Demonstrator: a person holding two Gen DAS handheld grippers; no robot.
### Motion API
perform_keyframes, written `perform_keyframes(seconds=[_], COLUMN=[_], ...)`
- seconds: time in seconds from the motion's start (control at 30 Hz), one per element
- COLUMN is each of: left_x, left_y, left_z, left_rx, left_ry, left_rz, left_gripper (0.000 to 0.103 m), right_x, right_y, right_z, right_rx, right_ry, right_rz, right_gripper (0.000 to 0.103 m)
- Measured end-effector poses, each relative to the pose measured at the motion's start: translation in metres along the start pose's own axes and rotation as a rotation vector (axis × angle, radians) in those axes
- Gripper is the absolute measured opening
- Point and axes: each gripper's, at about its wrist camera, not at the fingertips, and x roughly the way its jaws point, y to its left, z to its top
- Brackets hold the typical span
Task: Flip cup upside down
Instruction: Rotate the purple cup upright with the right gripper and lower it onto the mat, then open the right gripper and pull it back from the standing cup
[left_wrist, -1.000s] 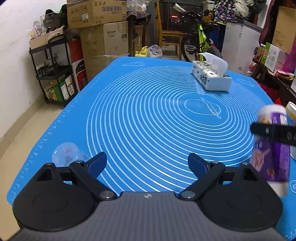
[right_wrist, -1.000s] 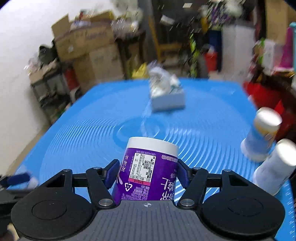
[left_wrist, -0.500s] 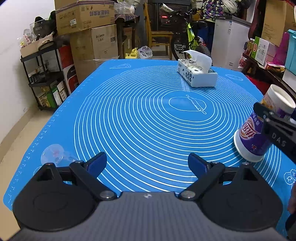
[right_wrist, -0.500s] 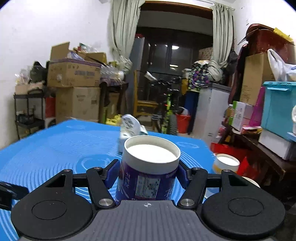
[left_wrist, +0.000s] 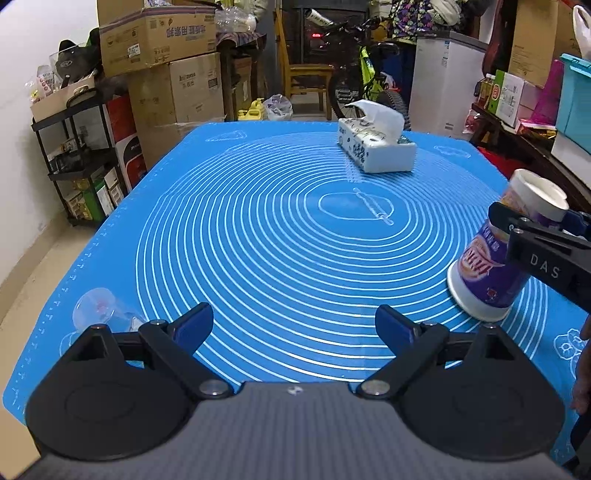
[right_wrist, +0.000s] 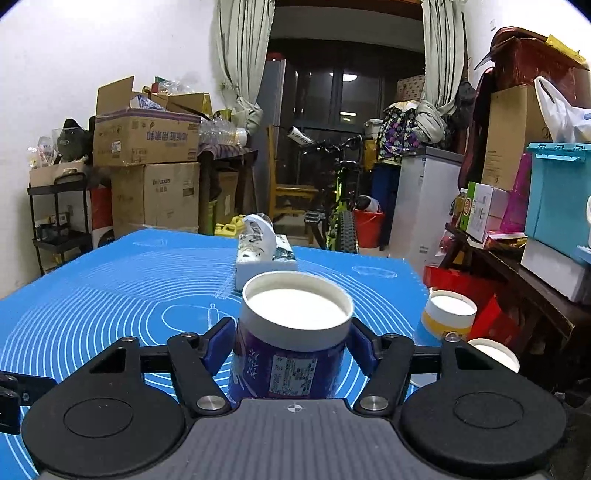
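We see right gripper (right_wrist: 293, 345) clamped on purple cup (right_wrist: 291, 332), mouth down on mat (left_wrist: 277, 240); its rim hidden behind gripper body. Left gripper (left_wrist: 294, 325) jaws apart, empty.

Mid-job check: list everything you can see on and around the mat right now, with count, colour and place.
purple cup: 1, purple with white rim, inverted, between the right fingers, wide end at the mat
mat: 1, blue with white rings, covers the table
tissue box: 1, white patterned, far side of the mat
other cups: 2, one yellow-banded, one white, inverted, right of the purple cup
clear cup: 1, transparent, near-left mat edge
cardboard boxes: several, brown, stacked beyond the table
bicycle: 1, black and green, background
left gripper: open, empty
right gripper: shut on the purple cup
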Motion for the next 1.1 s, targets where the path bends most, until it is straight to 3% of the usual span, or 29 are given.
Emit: perform_keyframes(seconds=[0.37,0.7,1.1], left_x=[-0.027,-0.050,-0.082], left_y=[-0.021,-0.033,-0.050], left_z=[-0.007,-0.021,-0.043], left_rx=[0.021,0.062,0.097], left_ry=[-0.046,-0.045,-0.059], left_rz=[-0.056,-0.046,-0.057], left_gripper=[0.094,0.094,0.094], right_x=[-0.051,-0.079,-0.124], right_y=[-0.024,-0.025,-0.041], right_z=[-0.003,-0.008,-0.029], right_rx=[0.024,0.038,0.074], right_ry=[0.041,0.070,0.245], right_rz=[0.055,0.110,0.053], right_gripper=[0.091,0.092,0.092])
